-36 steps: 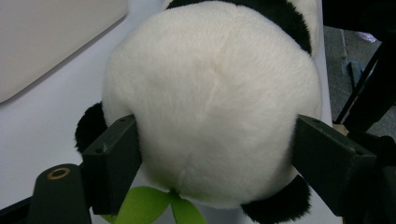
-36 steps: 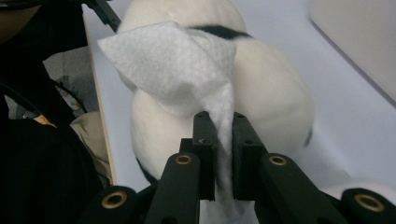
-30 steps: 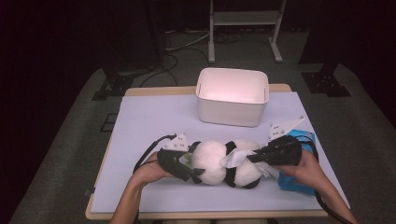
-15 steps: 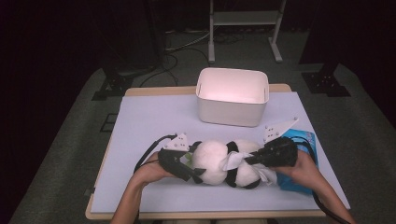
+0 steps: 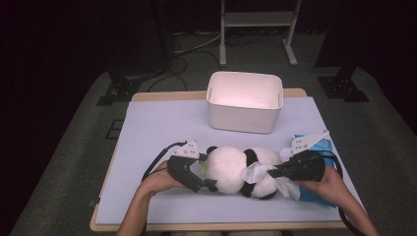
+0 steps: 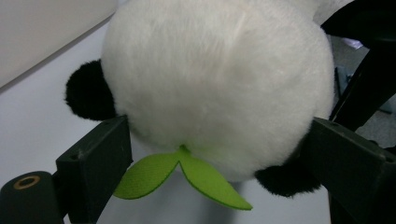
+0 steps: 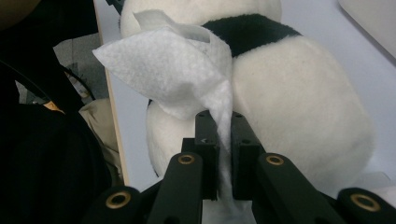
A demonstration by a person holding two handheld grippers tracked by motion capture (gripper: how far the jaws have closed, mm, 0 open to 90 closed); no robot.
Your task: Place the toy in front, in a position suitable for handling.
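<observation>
My left hand-held gripper (image 5: 202,173) has just been opening its jaws; they now stand wide, one on each side of the toy panda's (image 5: 239,170) head, its green leaf (image 6: 180,175) between them. The panda lies on its side on the desk (image 5: 157,128), in front of the white bin (image 5: 245,102). My right hand-held gripper (image 5: 272,172) is clamped on a white wipe (image 7: 184,74) resting against the panda's body.
</observation>
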